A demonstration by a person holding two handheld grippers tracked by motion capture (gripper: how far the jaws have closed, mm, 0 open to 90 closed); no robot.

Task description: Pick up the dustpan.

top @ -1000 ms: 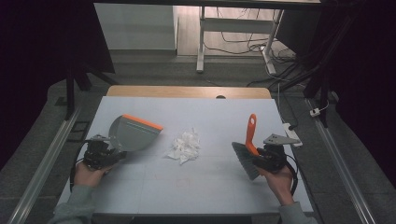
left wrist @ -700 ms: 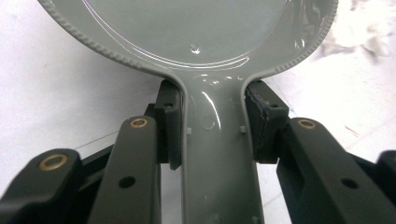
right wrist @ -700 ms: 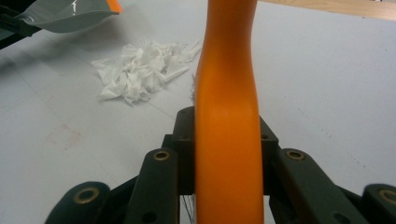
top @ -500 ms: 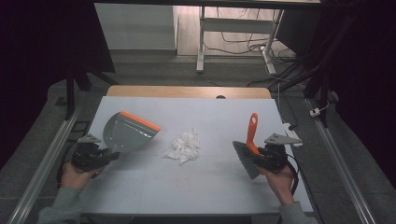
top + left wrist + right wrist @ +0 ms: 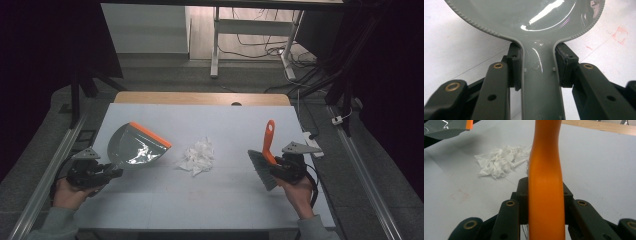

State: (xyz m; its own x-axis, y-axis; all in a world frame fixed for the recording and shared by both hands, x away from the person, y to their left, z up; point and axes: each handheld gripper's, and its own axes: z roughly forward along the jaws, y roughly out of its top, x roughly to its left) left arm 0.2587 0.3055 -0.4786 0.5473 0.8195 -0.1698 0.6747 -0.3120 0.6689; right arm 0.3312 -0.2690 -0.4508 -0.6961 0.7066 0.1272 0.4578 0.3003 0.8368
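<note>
White table, paper scraps midway between dustpan-holding left gripper and brush-holding right gripper.

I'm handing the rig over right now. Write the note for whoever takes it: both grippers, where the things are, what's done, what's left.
Left gripper: shut on the dustpan handle, pan at the table's left, orange lip facing the paper.
Right gripper: shut on the brush handle, bristles low at the table's right.
Paper scraps: one pile mid-table, between pan and brush, touching neither.
Done: both tools in hand.
Left, probably: bring the pan's lip up to the pile, sweep the scraps in.
</note>
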